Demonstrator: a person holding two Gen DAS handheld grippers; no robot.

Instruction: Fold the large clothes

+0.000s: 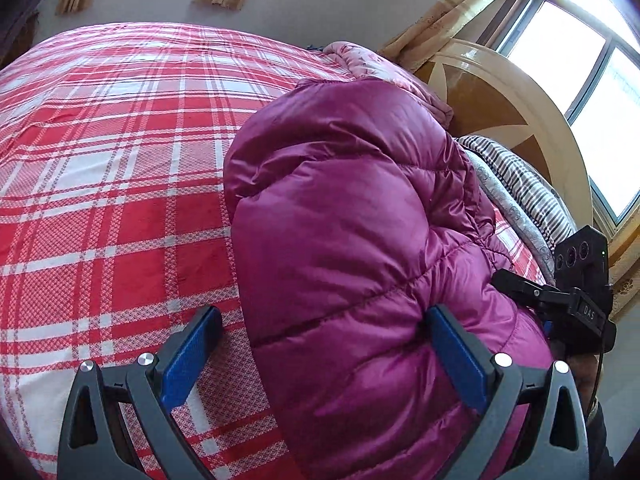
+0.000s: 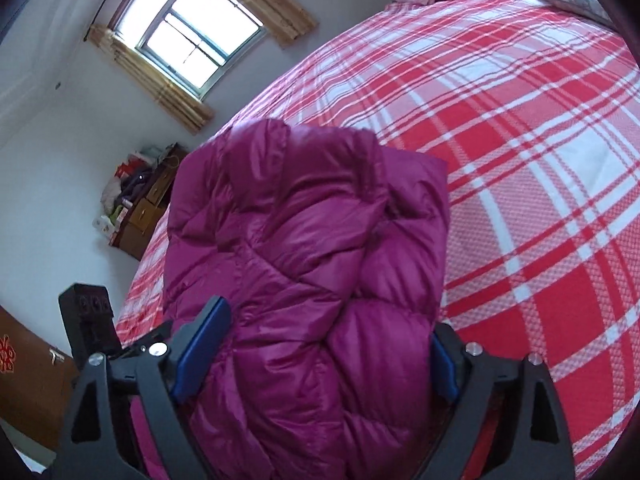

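A magenta puffy down jacket (image 1: 352, 224) lies folded in a thick bundle on the red and white plaid bedspread (image 1: 112, 152). My left gripper (image 1: 324, 344) is open wide, its jaws spread; the right blue pad (image 1: 456, 356) presses the jacket's side and the left pad (image 1: 192, 356) is over the bedspread. In the right wrist view the jacket (image 2: 304, 248) fills the gap of my right gripper (image 2: 324, 352), which is open wide with a blue pad (image 2: 202, 354) on each side of the bundle. The other gripper shows at each view's edge (image 1: 576, 296) (image 2: 90, 320).
A pink floral quilt (image 1: 384, 68) and striped bedding (image 1: 520, 184) lie against the round wooden headboard (image 1: 500, 112). Windows with tan curtains (image 2: 200, 36) are on the walls. A cluttered wooden dresser (image 2: 140, 208) stands beyond the bed. The plaid bedspread (image 2: 540, 160) stretches wide beside the jacket.
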